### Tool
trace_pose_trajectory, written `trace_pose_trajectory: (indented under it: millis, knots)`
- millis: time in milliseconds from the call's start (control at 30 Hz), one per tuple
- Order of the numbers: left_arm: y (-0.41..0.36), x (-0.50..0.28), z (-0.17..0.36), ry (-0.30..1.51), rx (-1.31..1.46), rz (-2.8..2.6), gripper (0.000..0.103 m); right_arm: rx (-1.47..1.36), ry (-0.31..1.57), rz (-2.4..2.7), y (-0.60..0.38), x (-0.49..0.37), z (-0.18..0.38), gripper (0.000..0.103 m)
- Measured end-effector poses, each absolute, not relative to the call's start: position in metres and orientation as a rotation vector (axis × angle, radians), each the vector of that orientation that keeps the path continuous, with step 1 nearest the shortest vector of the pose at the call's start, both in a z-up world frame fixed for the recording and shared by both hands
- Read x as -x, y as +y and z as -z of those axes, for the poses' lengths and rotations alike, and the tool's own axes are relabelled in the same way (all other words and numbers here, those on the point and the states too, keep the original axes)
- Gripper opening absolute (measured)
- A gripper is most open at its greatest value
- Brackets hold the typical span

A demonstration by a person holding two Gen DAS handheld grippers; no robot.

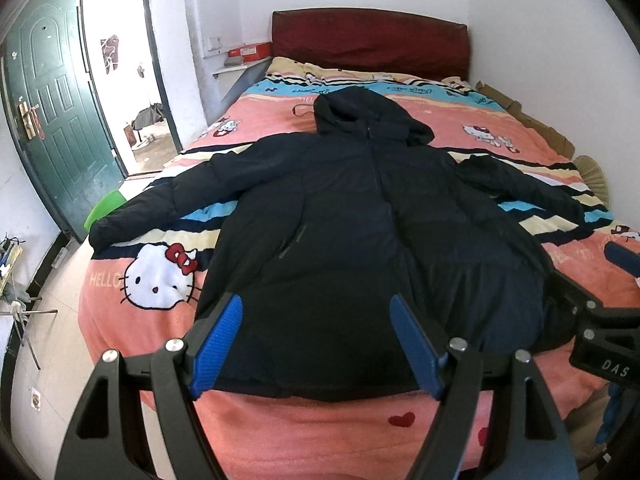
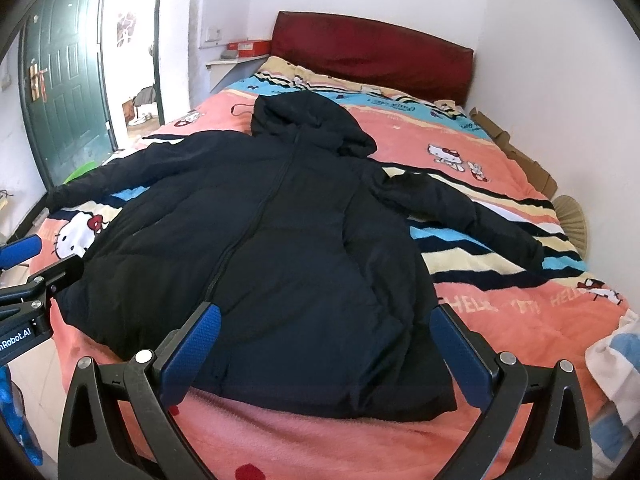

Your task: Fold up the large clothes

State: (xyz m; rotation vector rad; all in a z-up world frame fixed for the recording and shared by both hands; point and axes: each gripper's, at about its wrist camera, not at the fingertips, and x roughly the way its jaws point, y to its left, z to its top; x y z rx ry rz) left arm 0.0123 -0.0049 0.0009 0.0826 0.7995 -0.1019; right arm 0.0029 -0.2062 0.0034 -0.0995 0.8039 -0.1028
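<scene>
Currently both tools sit at the foot of the bed, nothing gripped. Left gripper (image 1: 316,344) has its blue-padded fingers (image 1: 218,346) spread wide above the hem on the wearer's right half; right gripper (image 2: 326,350) is equally wide over the other half of the hem. Both point forward along the bed, roughly level, side by side and near each other; each shows at the edge of the other's view.

Puffy black hooded down jacket (image 1: 360,220) lies front-up and zipped on the pink cartoon-cat fleece blanket (image 1: 280,420), hem nearest, both sleeves spread outward, hood (image 2: 312,124) farthest toward the dark red padded headboard (image 1: 368,40).

Step in hand, as I read it: start the fold, no fold made yet. Suggestions:
- Do sleeves first. Pinch a cuff and lay it across the chest.
- Grab outer shell plus lining together; thick fill will slip from a shallow bite.
- Keep the zip line straight as fold reference.
- Puffy fabric springs back, so press after each fold.
- Left sleeve end (image 1: 116,220) sits at the bed edge; it may slide off.
</scene>
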Motion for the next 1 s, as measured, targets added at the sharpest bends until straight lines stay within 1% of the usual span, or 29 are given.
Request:
trace_pose_trajectory:
  millis: [567, 1000]
  knots:
    - [-0.013, -0.029, 0.002, 0.795, -0.071, 0.134, 0.076, 0.100, 0.806, 0.124, -0.216, -0.016, -0.004, 0.103]
    - [-0.015, -0.023, 0.005, 0.783, -0.041, 0.160, 0.076, 0.092, 0.807, 0.109, -0.218, -0.012, -0.002, 0.103]
